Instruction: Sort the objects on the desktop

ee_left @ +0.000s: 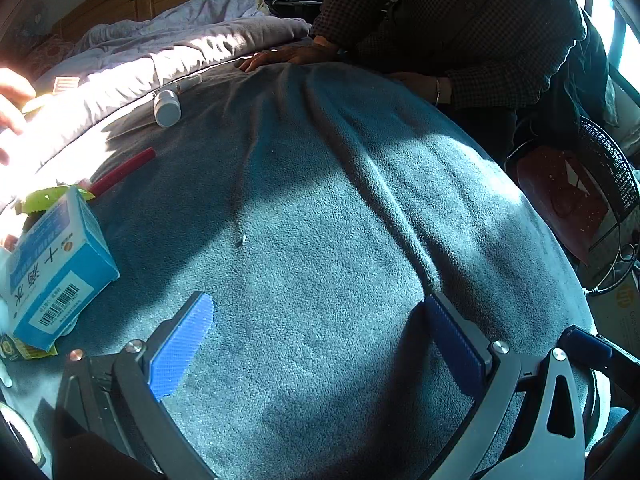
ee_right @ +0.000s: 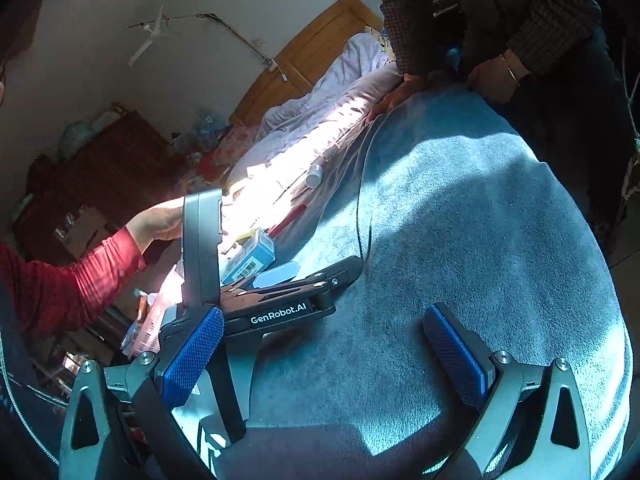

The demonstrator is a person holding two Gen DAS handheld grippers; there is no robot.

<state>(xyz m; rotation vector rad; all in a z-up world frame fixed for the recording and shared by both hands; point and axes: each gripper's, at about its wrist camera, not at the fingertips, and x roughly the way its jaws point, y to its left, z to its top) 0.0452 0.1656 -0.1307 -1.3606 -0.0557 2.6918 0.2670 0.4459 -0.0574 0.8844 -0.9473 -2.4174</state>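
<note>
Blue fleece blanket (ee_left: 340, 200) covered the work surface, with a grey quilt (ee_left: 168, 52) bunched along its far edge. The left gripper (ee_left: 320, 344) hovered low over a bare stretch of fleece, its blue-padded jaws spread wide with nothing between them. The right gripper (ee_right: 324, 356) was likewise wide open and empty; in its view the left gripper (ee_right: 280, 300) lay just ahead and to the left.

The objects to sort sat in a cluster at the left edge. A blue-and-white medicine box (ee_left: 56, 268) lay tilted nearest the left gripper, with a green piece (ee_left: 48, 196) just beyond it that was too washed out by sunlight to identify. A red stick-like item (ee_left: 124, 170) lay farther along, and a white bottle (ee_left: 167, 106) rested on its side at the quilt's edge, well apart from the box. A person in a red sleeve (ee_right: 72, 280) reached toward the cluster, and another person in a checked shirt (ee_left: 460, 20) rested hands on the blanket's far edge.

Sorting appeared barely begun, neither claw having anything in hand. The next move likely called for swinging the left gripper leftward to the medicine box and lining the jaws across its narrower sides before closing.
</note>
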